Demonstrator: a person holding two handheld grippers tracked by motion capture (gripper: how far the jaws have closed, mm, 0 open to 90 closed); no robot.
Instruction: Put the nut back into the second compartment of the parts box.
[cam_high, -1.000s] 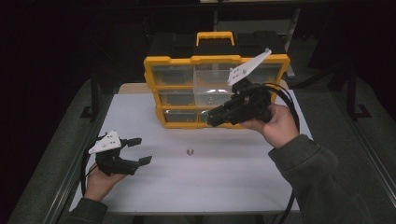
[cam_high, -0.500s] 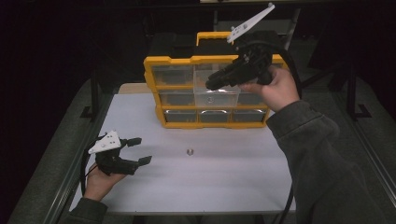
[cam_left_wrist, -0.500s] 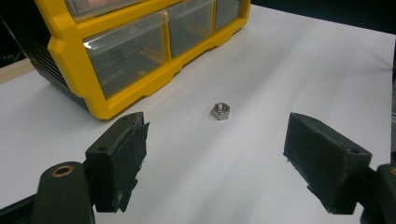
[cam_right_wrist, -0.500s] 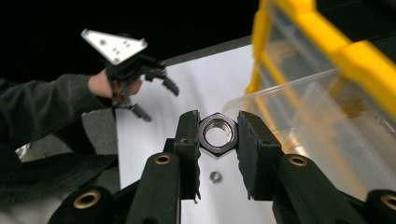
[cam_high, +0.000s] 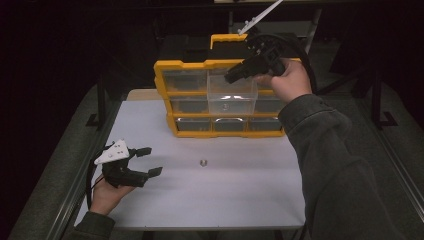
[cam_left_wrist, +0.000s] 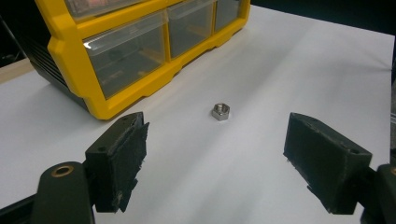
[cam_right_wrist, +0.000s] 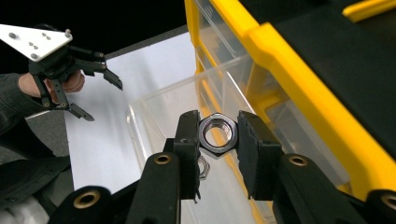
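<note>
A large steel hex nut (cam_right_wrist: 217, 132) is pinched between the pads of my right gripper (cam_right_wrist: 217, 135), which hangs over a pulled-out clear drawer (cam_right_wrist: 163, 116) of the yellow drawer cabinet (cam_high: 220, 97). Another nut (cam_right_wrist: 201, 167) lies inside that drawer below the jaws. In the high view my right gripper (cam_high: 231, 77) is up near the cabinet's top row, above the open drawer (cam_high: 231, 97). My left gripper (cam_high: 150, 161) rests low at the table's left, jaws wide apart with nothing between them. A small hex nut (cam_left_wrist: 220, 111) (cam_high: 203, 162) lies loose on the white table ahead of it.
The white table (cam_high: 240, 195) stretches in front of the cabinet, with dark metal rails along both sides. A yellow carry handle (cam_high: 227, 39) tops the cabinet. The other drawers are pushed in. My left gripper (cam_right_wrist: 88, 88) also appears far off in the right gripper view.
My right gripper has risen and moved away from me, from the cabinet's front right to above its upper drawers. A middle drawer now stands pulled out. The left gripper has stayed put.
</note>
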